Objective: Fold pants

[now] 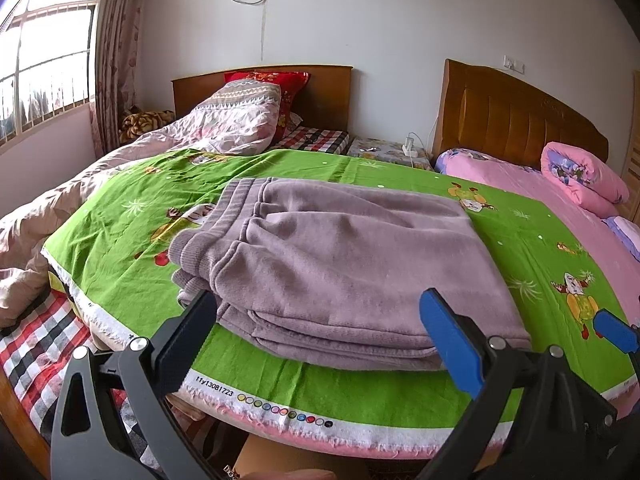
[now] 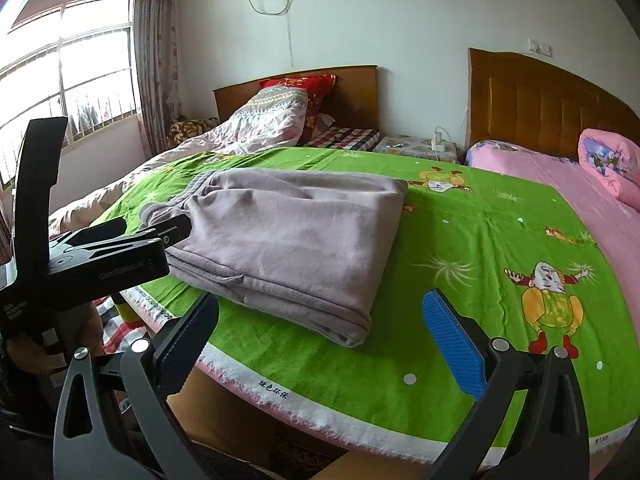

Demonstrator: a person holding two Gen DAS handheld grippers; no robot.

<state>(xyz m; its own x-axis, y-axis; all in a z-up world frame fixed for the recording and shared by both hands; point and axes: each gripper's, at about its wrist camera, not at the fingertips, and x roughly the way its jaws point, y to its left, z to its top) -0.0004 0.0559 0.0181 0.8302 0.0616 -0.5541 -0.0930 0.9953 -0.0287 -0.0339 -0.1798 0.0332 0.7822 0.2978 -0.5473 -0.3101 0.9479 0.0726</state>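
Note:
The mauve fleece pants [image 1: 336, 264] lie folded in a thick stack on the green cartoon-print sheet [image 1: 120, 248], waistband to the left. They also show in the right wrist view [image 2: 288, 240]. My left gripper [image 1: 320, 332] is open and empty, its fingers just in front of the stack's near edge. It also shows at the left of the right wrist view [image 2: 176, 232], beside the pants' left edge. My right gripper [image 2: 320, 332] is open and empty, hovering over the sheet [image 2: 460, 248] near the pants' front right corner. Its blue pad [image 1: 614, 330] shows at the right of the left wrist view.
A rumpled pink quilt [image 1: 80, 200] lies left of the sheet, with a checked mattress [image 1: 36, 344] below it. A pink bed [image 1: 560, 196] with a rolled pink quilt [image 1: 584, 176] stands on the right. Wooden headboards [image 1: 516, 120] and a small nightstand [image 1: 384, 148] stand at the back wall.

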